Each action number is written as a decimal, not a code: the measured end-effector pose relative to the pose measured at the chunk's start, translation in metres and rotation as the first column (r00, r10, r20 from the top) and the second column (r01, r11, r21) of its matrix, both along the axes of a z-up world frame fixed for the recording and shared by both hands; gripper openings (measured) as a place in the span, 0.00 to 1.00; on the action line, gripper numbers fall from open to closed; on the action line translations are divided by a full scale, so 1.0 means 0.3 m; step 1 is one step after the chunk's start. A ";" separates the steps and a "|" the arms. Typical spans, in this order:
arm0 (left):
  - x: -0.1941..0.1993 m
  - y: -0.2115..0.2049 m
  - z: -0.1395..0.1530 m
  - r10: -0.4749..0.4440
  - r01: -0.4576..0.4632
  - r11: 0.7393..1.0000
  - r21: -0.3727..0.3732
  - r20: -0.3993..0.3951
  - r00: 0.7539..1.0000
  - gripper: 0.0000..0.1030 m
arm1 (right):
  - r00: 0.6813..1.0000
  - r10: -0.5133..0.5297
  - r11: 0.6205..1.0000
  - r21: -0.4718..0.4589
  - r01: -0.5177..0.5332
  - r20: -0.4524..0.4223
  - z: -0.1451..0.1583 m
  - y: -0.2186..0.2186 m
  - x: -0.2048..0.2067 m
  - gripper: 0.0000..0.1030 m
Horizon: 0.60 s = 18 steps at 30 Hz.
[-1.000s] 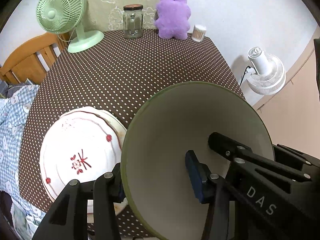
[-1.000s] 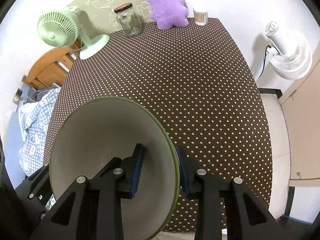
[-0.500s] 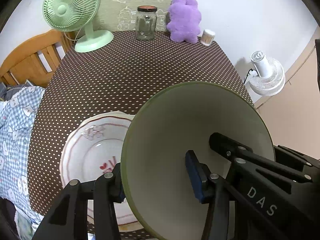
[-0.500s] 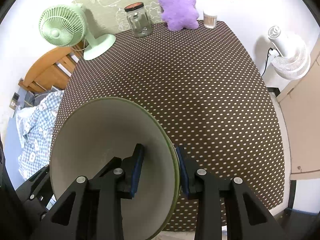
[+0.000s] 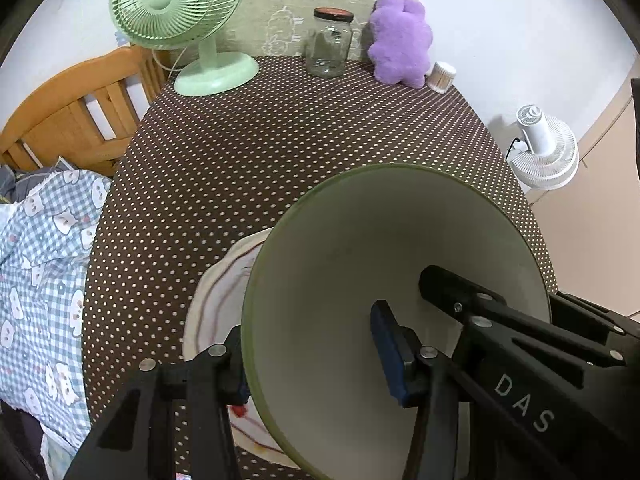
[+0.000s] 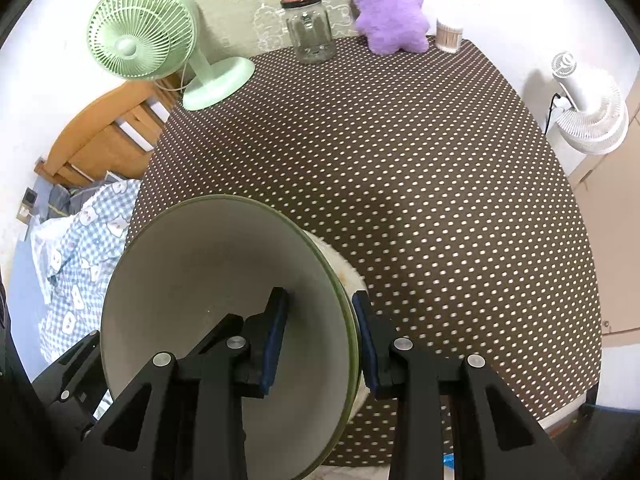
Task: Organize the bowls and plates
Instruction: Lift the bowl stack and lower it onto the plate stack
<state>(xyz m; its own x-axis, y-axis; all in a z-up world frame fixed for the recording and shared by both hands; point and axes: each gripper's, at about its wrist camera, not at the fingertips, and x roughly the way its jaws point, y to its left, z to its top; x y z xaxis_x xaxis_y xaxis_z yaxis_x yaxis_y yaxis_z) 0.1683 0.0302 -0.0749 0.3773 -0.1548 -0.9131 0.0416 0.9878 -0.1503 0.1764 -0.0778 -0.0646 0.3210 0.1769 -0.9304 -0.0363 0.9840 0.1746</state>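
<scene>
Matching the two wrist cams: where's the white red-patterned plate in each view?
Left wrist: white plate lower left of centre, mostly hidden behind the green bowl.
Right wrist: only a white sliver just right of the green bowl's rim.
Shared landmark: glass jar at the table's far edge.

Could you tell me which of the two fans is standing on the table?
The mint-green fan, whose base rests on the dotted tablecloth at the far left corner; the white fan sits beyond the table's right edge.
</scene>
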 end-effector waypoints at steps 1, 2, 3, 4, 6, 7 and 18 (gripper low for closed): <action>0.001 0.013 -0.005 -0.002 0.002 1.000 0.000 -0.003 1.000 0.48 | 1.000 -0.002 1.000 0.000 0.002 -0.003 -0.004 0.013 0.001 0.35; 0.001 0.022 -0.008 -0.002 0.002 1.000 0.000 -0.005 1.000 0.48 | 1.000 -0.003 1.000 0.000 0.003 -0.005 -0.008 0.023 0.002 0.35; 0.000 0.037 -0.015 -0.001 0.001 1.000 0.000 -0.010 1.000 0.48 | 1.000 -0.003 1.000 -0.001 0.003 -0.010 -0.015 0.034 0.006 0.35; -0.002 0.048 -0.021 -0.001 0.001 1.000 -0.001 -0.017 1.000 0.48 | 1.000 -0.003 1.000 -0.002 0.003 -0.017 -0.022 0.045 0.007 0.35; -0.001 0.059 -0.032 0.001 -0.001 1.000 -0.001 -0.029 1.000 0.48 | 1.000 -0.004 1.000 -0.003 0.004 -0.030 -0.035 0.061 0.007 0.35; -0.001 0.067 -0.040 0.001 -0.001 1.000 -0.003 -0.037 0.999 0.48 | 0.999 -0.005 1.000 -0.004 0.005 -0.037 -0.042 0.070 0.008 0.35; 0.002 0.094 -0.101 0.001 -0.002 1.000 -0.015 -0.086 0.996 0.47 | 0.997 -0.013 1.000 -0.021 0.012 -0.081 -0.109 0.104 0.025 0.36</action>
